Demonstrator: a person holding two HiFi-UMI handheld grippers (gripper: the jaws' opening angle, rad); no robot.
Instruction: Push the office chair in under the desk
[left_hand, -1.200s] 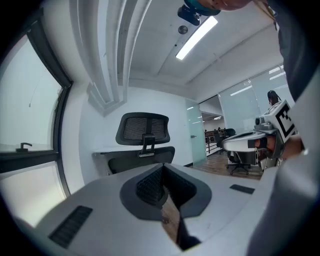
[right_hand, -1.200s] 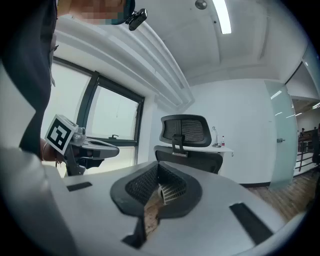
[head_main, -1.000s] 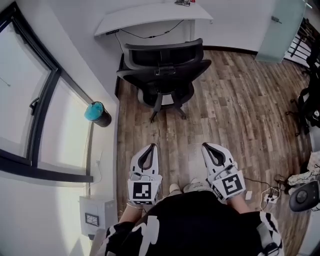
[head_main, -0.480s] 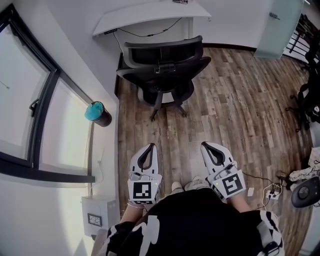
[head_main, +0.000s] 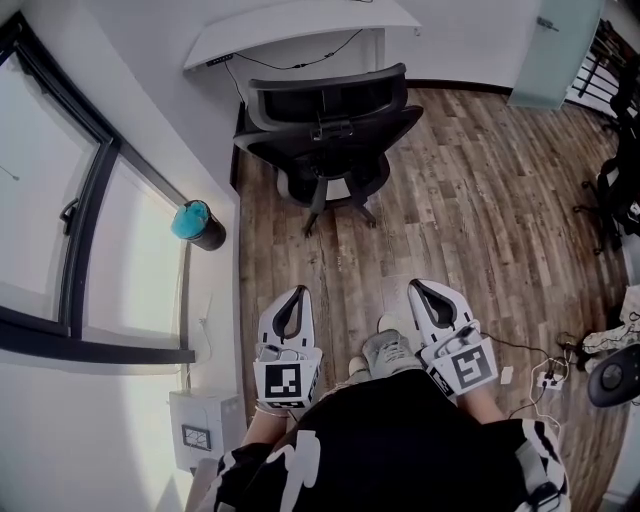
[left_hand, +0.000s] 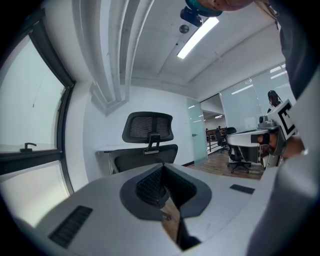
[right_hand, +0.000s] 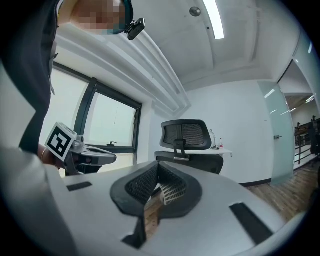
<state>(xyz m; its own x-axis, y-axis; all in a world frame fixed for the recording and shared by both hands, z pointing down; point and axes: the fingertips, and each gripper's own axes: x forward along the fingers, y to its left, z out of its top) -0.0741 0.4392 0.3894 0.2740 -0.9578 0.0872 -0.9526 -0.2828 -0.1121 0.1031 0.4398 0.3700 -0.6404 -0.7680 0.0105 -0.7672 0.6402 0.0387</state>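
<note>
My left gripper and right gripper had jaws shut, empty; an off-centre shove could have spun the office chair wide of the bench.

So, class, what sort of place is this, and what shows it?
Probably an office: a black office chair stands before a white desk by the window, with a second chair and glass partitions further off.

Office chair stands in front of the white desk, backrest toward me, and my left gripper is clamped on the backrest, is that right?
Not quite. The office chair does stand in front of the white desk, backrest toward you, but the left gripper is shut on nothing, well short of the chair. The head view shows the gap.
</note>
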